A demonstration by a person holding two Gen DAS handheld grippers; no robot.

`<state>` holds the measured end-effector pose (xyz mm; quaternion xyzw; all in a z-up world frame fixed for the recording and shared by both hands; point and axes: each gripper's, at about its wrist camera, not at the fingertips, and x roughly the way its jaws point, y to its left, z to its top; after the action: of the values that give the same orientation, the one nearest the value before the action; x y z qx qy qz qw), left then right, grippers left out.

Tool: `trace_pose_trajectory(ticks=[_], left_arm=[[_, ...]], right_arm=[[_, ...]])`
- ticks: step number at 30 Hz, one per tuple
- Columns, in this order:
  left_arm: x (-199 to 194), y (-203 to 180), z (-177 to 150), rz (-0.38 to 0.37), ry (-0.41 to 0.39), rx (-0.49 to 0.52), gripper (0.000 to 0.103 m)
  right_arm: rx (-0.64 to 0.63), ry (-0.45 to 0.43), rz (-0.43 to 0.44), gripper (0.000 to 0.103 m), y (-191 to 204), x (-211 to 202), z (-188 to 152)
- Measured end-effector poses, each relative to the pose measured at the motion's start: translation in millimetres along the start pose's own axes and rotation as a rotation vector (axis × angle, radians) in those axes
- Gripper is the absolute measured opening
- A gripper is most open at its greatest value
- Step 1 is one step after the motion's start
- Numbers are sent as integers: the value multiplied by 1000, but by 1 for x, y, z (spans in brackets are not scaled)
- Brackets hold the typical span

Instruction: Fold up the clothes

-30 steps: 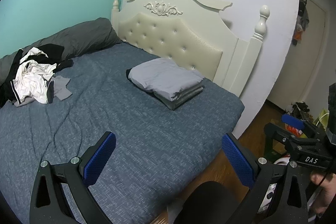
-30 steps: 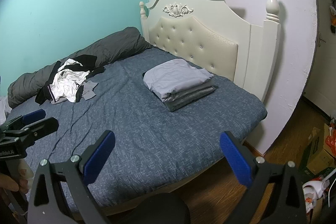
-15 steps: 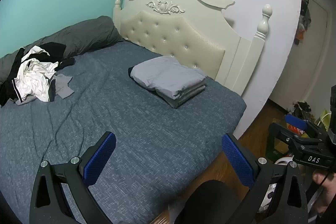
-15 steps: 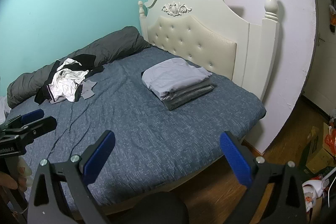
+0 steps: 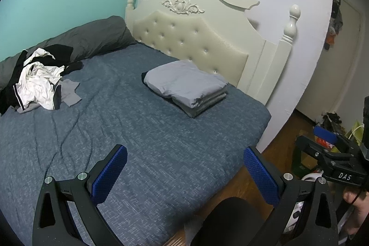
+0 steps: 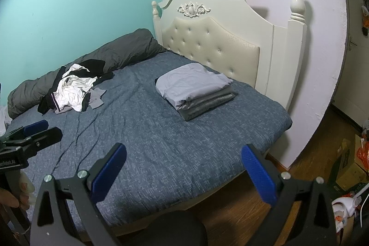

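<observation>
A crumpled heap of white, black and grey clothes lies at the far left of the blue bedspread. A neat stack of folded grey garments rests near the cream headboard. My left gripper hovers open over the bed's near edge, nothing between its blue pads. My right gripper is open too, above the bed's front edge and holding nothing. Both are well short of the clothes.
A dark grey rolled duvet lies along the teal wall. Wooden floor runs right of the bed, with boxes and clutter on it. A black round chair back sits below the grippers. A doorway is at the right.
Both views have shifted slightly, with the bed and folded stack drifting a little in frame. The grippers stay open and nothing on the bed has moved.
</observation>
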<state>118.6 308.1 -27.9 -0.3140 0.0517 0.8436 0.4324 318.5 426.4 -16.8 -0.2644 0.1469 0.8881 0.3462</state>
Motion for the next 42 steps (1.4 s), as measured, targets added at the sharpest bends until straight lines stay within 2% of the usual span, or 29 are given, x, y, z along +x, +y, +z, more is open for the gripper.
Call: trace_pose_trajectory(ticks=[42], left_arm=[[2,2,-2,7,4,-9,103]], right_arm=[[32,6,10,103,-1,-1,-6]])
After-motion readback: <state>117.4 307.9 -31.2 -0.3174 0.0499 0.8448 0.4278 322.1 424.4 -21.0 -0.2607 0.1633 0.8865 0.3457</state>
